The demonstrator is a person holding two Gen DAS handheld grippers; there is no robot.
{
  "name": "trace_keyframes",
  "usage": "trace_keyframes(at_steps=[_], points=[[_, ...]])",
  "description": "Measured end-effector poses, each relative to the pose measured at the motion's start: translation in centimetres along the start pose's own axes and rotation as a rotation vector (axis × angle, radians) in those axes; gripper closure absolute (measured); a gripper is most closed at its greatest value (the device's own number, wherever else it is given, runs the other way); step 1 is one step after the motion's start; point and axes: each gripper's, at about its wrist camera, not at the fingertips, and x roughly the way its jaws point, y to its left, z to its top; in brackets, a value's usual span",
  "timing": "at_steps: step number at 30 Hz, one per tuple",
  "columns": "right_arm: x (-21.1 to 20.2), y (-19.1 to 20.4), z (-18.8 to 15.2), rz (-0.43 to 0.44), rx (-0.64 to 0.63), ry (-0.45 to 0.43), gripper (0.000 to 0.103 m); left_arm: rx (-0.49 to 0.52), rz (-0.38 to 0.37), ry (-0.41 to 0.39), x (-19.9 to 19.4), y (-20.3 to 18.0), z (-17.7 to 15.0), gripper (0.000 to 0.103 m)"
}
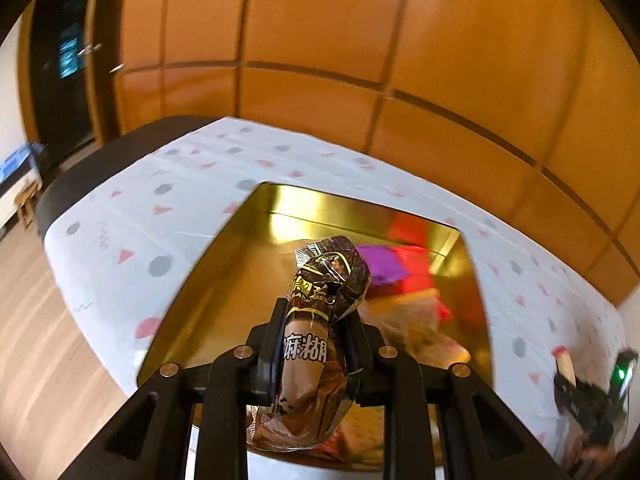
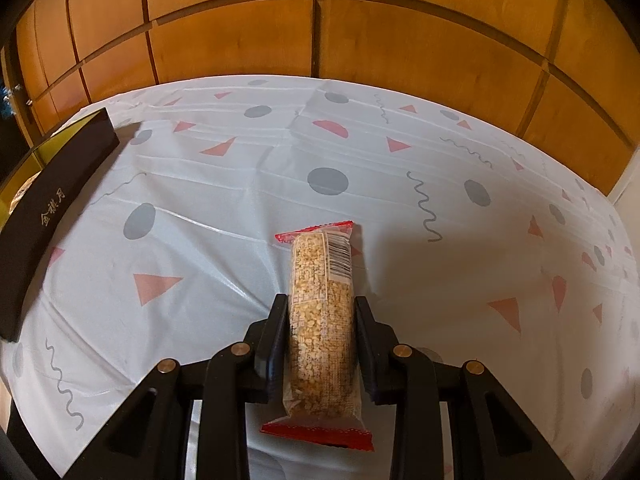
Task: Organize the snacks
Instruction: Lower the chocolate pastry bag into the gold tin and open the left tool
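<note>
My left gripper [image 1: 316, 320] is shut on a brown snack packet [image 1: 320, 312] with white characters and holds it over the gold-lined box [image 1: 224, 272]. Purple and red packets [image 1: 396, 268] lie in the box's far right corner. My right gripper [image 2: 322, 308] is shut on a clear cereal bar packet [image 2: 322, 312] with red ends, held just above the patterned tablecloth [image 2: 240, 200]. The right gripper also shows at the right edge of the left wrist view [image 1: 588, 392].
The box's dark outer wall [image 2: 56, 200] with gold characters stands at the left of the right wrist view. Wooden wall panels [image 2: 320, 32] rise behind the table. The table's left edge [image 1: 72, 248] drops to a wooden floor.
</note>
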Motion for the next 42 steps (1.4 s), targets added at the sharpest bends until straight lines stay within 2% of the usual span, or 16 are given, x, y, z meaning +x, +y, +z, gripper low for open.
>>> trace_keyframes(at_steps=[5,9,15,18,24,42], points=[[0.0,0.0,0.0,0.0,0.001,0.003,0.07,-0.067,0.01,0.077,3.2,0.9,1.0,0.077],[0.0,0.0,0.1,-0.002,0.0,0.005,0.07,-0.04,0.006,0.119,4.9,-0.4,0.5,0.077],[0.0,0.0,0.1,-0.004,-0.001,0.007,0.07,0.007,0.058,0.169,7.0,-2.1,-0.8,0.071],[0.0,0.1,0.1,-0.007,-0.003,0.009,0.07,0.032,0.066,0.158,6.9,-2.6,-0.9,0.071],[0.0,0.0,0.0,-0.008,0.0,0.007,0.07,0.1,0.102,0.084,4.6,-3.9,-1.5,0.066],[-0.2,-0.1,0.4,-0.018,0.014,0.05,0.07,0.142,0.039,-0.043,-1.6,-5.2,-1.8,0.066]])
